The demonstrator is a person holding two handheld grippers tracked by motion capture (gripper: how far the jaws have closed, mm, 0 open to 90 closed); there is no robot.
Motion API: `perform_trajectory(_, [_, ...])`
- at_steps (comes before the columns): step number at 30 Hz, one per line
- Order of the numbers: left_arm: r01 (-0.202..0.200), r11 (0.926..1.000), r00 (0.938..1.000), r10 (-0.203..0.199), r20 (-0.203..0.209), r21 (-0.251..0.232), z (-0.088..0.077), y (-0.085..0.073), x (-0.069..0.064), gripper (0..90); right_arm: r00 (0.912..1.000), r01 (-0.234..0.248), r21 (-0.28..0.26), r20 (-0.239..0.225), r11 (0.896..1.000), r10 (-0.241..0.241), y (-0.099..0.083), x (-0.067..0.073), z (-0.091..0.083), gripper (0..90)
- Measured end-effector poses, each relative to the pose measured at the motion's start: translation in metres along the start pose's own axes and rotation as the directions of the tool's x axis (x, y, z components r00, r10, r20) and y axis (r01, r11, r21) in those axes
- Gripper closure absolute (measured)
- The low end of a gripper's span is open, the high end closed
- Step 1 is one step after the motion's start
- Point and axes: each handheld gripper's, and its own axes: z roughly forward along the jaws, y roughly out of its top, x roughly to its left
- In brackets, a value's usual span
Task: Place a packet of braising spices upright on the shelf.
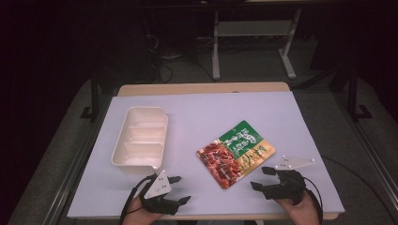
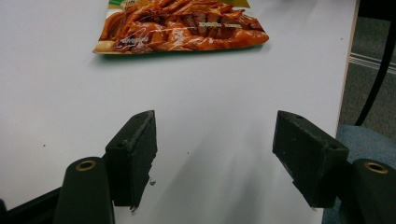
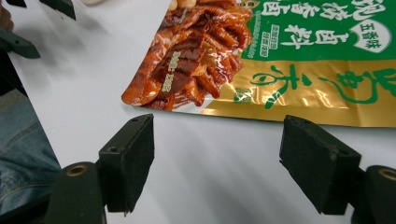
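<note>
From the high view, a sealed snack pouch (image 1: 236, 153) printed with braised meat lies flat on the white table (image 1: 211, 117), between the left gripper (image 1: 179, 190) and the right gripper (image 1: 261, 178), nearer the right one. A white three-compartment tray (image 1: 140, 140) stands just beyond the left gripper.

In the left gripper view, the jaws gape wide over bare tabletop, nothing between them; the pouch (image 2: 182, 28) lies well ahead.

In the right gripper view, the jaws stand wide and empty, the pouch's near edge (image 3: 261, 60) just beyond their tips, not touching.
</note>
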Motion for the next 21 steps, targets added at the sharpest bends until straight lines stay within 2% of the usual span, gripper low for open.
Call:
perform_trajectory(4, [0.028,0.9995,0.9995,-0.028,0.012,-0.01,0.0,0.001,0.001,30.5,0.9999,0.01,0.007,-0.002,1.0,-0.01,0.0,0.002,0.002,25.4])
perform_trajectory(11, [0.043,0.9989,0.9991,-0.043,0.003,-0.019,0.0,0.005,0.002,32.5,1.0,0.004,-0.008,0.005,1.0,-0.004,0.001,0.001,-0.001,25.3])
perform_trajectory(13, [0.043,0.9989,0.999,-0.043,0.011,-0.019,-0.001,0.007,0.002,37.3,1.0,0.001,-0.011,0.007,1.0,0.0,0.001,0.0,-0.002,25.0])
perform_trajectory(16, [0.008,0.9999,0.9992,-0.008,0.04,-0.009,-0.001,0.012,-0.001,46.4,1.0,-0.003,-0.017,0.007,1.0,0.003,0.0,0.001,-0.002,24.9])
perform_trajectory(21, [0.002,1.0,0.9988,-0.002,0.049,0.003,0.003,0.021,0.001,61.6,1.0,-0.001,-0.013,0.002,1.0,0.001,0.0,0.0,-0.003,24.9])
